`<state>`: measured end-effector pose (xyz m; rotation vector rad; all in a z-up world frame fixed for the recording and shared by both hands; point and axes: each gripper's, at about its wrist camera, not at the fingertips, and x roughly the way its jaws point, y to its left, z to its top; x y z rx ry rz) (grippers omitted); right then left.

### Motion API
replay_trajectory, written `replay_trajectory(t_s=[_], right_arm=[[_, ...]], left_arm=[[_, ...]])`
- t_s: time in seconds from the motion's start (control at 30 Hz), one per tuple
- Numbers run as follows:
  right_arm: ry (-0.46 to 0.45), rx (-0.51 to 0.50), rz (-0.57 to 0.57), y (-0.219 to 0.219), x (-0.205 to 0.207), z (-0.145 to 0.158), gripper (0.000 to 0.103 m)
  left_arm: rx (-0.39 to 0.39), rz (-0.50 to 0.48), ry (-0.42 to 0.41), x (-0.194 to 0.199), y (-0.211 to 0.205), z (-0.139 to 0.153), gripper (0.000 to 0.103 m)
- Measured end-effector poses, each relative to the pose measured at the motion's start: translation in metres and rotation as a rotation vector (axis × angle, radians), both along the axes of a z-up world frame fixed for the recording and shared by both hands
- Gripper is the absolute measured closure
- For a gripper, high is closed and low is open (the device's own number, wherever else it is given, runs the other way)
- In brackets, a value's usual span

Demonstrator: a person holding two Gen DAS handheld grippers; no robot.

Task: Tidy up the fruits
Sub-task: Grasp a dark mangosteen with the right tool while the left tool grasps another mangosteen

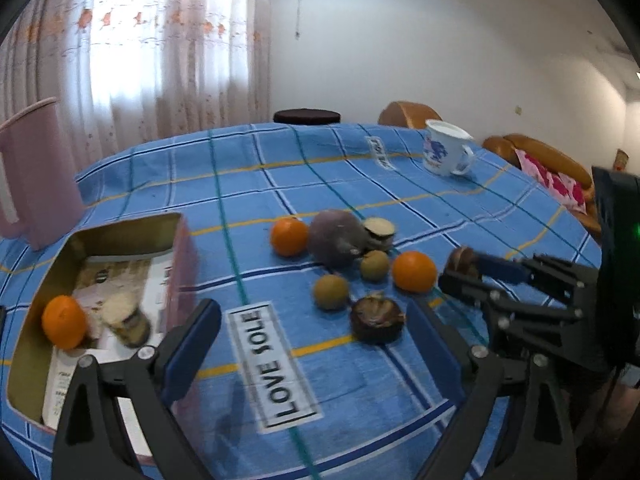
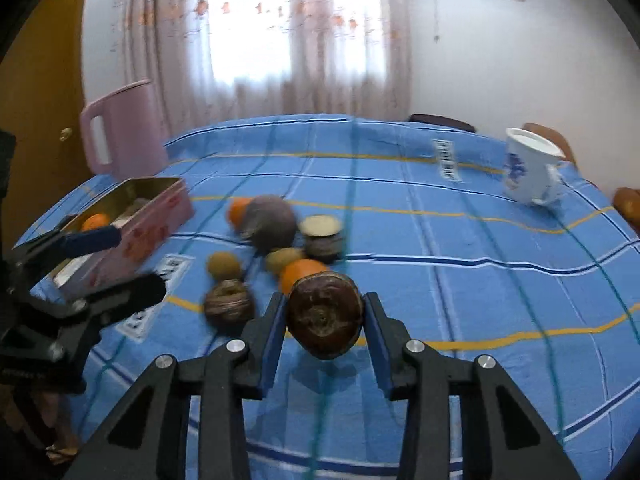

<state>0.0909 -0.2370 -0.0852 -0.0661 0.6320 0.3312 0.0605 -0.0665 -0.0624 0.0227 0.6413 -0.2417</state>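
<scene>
The right gripper point(image 2: 325, 322) has its blue pads pressed on both sides of a dark brown fruit point(image 2: 325, 314), held just above the blue checked tablecloth point(image 2: 480, 300), near that cloth's right edge. The left gripper point(image 1: 316, 340) stands wide with nothing between its fingers, over a white label point(image 1: 272, 364) reading "LOVE SOLE". The pink tin point(image 1: 182, 264) near the left edge holds one orange point(image 1: 64, 322), and the other fruits lie clustered mid-table.
</scene>
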Motion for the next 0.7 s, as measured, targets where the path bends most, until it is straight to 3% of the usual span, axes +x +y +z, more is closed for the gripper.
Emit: replay_trajectory(t_s=[0.27,0.47,0.6,0.7], right_arm=[[0.004,0.078,-0.053,-0.026,0.007,-0.001,0.063],[-0.013,0.068,-0.038,-0.023,0.002,0.0,0.063],[-0.024,0.057,-0.029,-0.021,0.001,0.0,0.063],[-0.06,0.051,-0.017,-0.019,-0.005,0.002,0.063]], left_arm=[[0.004,-0.065,0.123,0.022,-0.025,-0.017,0.034],[-0.029,-0.11,0.207,0.035,-0.034,-0.029,0.051],[-0.057,-0.123,0.209,0.034,-0.033,-0.029,0.062],[-0.097,-0.119,0.187,0.029,-0.026,-0.026,0.062]])
